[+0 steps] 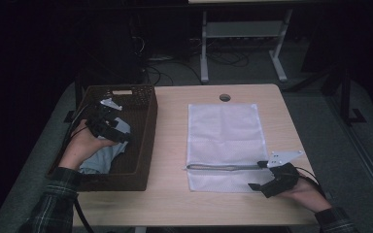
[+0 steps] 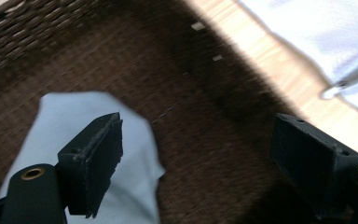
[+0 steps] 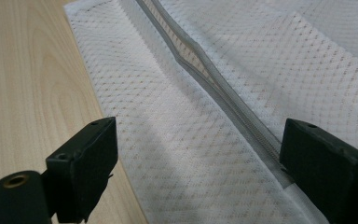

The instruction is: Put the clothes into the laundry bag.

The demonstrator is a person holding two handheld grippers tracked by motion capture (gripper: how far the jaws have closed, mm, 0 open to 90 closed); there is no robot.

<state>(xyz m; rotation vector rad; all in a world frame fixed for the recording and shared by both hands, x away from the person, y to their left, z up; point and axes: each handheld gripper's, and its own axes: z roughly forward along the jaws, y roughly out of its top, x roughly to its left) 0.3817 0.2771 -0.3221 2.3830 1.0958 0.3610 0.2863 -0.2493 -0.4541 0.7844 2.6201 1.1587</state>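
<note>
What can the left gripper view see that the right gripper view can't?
The left gripper view shows the inside of the brown woven basket and a pale blue cloth lying in it, with the left gripper open above. The right gripper view shows the mesh weave and grey zipper up close, with the right gripper open over it. Both show the white mesh bag and the wooden table.

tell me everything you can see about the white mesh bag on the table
The white mesh bag lies flat on the wooden table, right of the brown basket. It is rectangular, of fine net fabric, with a grey zipper across its near end, slightly gaping. The right gripper hovers open at the zipper's right end.
</note>
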